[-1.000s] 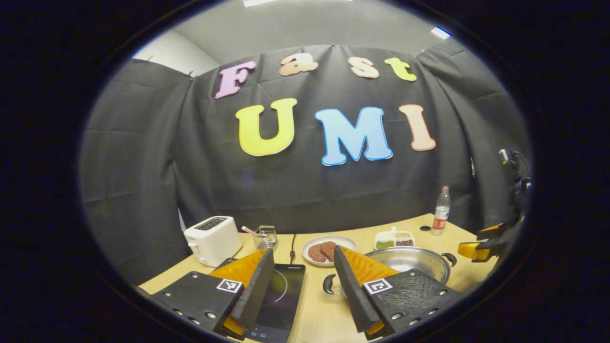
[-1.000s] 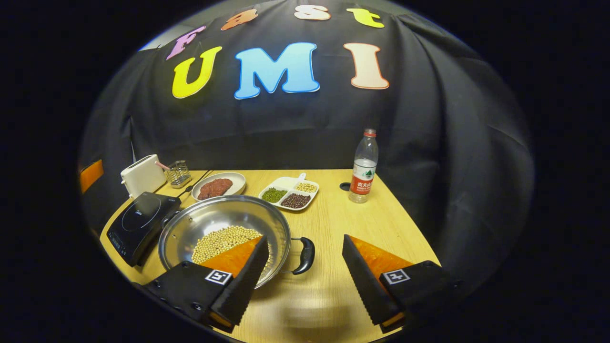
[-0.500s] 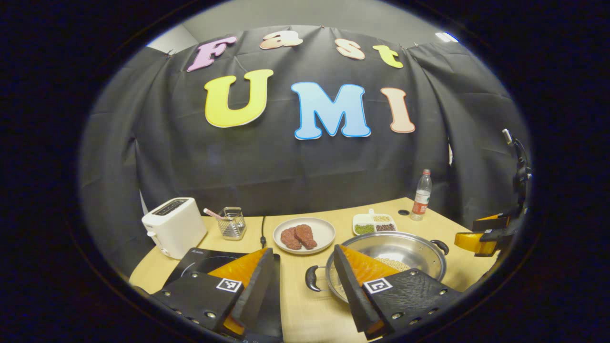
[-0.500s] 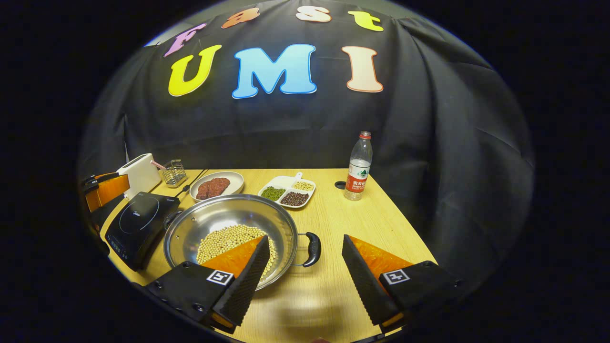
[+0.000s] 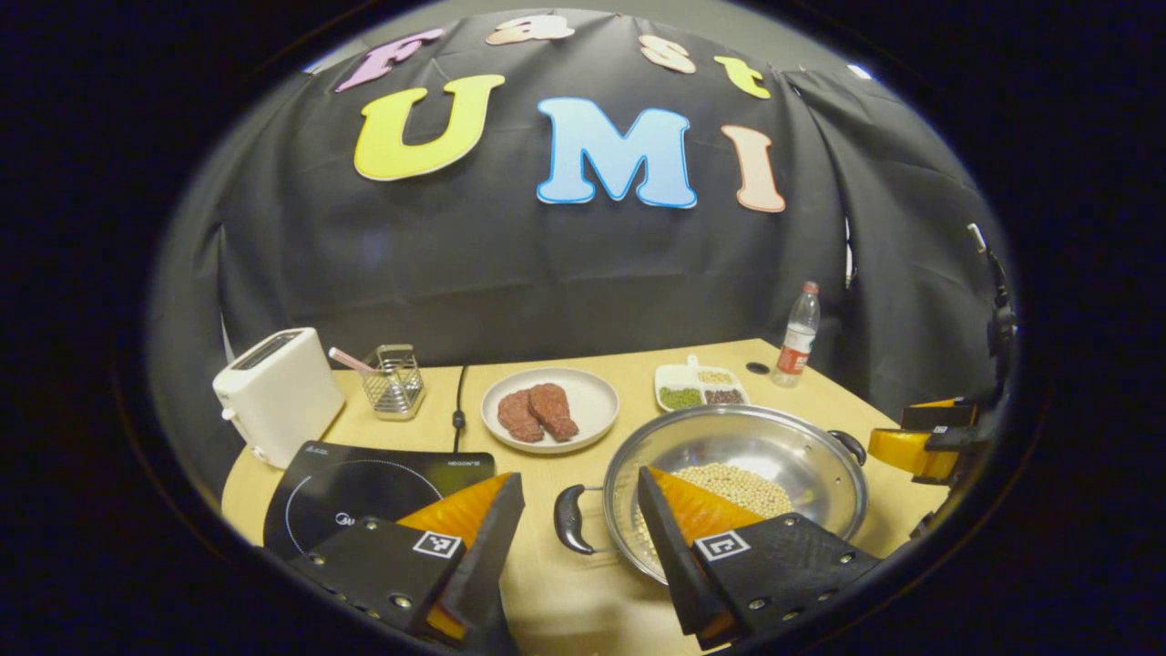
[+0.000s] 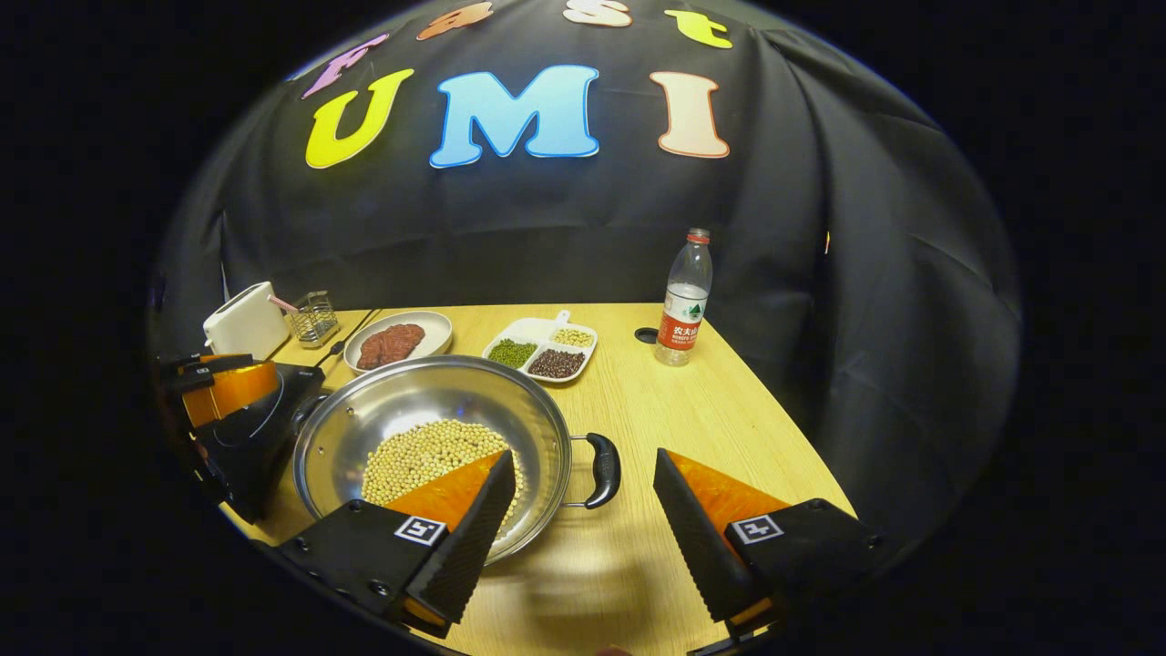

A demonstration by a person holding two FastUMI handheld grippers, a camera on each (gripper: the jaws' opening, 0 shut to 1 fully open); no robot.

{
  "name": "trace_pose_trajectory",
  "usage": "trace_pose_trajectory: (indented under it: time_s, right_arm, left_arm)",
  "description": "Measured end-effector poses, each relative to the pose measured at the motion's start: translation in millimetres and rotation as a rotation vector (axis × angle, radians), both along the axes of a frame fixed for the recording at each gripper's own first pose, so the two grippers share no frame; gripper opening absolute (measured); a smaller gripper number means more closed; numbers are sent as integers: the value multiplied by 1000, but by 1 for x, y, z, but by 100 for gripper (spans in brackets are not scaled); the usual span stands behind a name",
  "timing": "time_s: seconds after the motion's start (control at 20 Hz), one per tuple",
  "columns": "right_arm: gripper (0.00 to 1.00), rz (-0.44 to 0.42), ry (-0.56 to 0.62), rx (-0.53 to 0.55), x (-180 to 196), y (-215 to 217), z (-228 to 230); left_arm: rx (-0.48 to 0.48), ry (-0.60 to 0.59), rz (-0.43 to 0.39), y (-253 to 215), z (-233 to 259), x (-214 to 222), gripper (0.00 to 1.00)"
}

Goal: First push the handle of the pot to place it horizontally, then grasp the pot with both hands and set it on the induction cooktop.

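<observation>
A steel pot holding soybeans stands on the wooden table, right of the black induction cooktop. Its black left handle lies just ahead of the gap of my left gripper, which is open; the right finger overlaps the pot's rim. In the right gripper view the pot sits at lower left and its right handle lies ahead of my open right gripper. The left gripper shows over the cooktop. The right gripper hangs beyond the pot's far handle.
Behind the pot are a plate of meat, a divided dish of beans, a water bottle, a white toaster and a wire basket. The table ends close on the right.
The left gripper's view has tipped down and shifted, so the pot's left handle now sits ahead of its gap. The left gripper has come into the right gripper view. Both stay open.
</observation>
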State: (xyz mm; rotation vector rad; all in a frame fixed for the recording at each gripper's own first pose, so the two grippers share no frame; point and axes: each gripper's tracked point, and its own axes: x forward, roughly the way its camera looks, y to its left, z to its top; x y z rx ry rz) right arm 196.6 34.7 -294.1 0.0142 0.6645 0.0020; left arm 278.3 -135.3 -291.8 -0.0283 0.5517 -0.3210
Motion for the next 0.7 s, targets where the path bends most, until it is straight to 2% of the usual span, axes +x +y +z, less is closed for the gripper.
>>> trace_pose_trajectory:
  time_s: [0.1,0.15,0.25,0.3,0.35,0.45,0.5,0.55,0.6,0.7]
  right_arm:
    - [94,3,22,1,1,1,-6]
    - [98,3,28,-1,3,1,-9]
    - [98,4,38,1,7,3,-13]
    - [98,4,45,2,9,3,-16]
    - [98,5,55,3,10,4,-20]
    - [98,-7,81,-2,13,2,-27]
    - [94,-15,92,-4,15,1,-32]
    - [98,-20,101,-6,16,0,-35]
    - [98,-24,109,-7,18,-1,-38]
    - [98,-30,127,-4,23,-3,-45]
  left_arm:
    - [3,31,-15,-5,-15,2,78]
    - [11,47,-21,-7,-21,3,78]
    - [23,72,-32,-12,-35,6,78]
    - [27,84,-36,-15,-41,8,75]
    - [29,98,-41,-17,-48,10,78]
    - [34,126,-43,-19,-61,12,75]
    - [40,140,-44,-19,-67,12,75]
    - [42,152,-47,-21,-71,13,75]
    - [42,160,-48,-21,-75,14,78]
    - [45,173,-48,-22,-82,14,78]
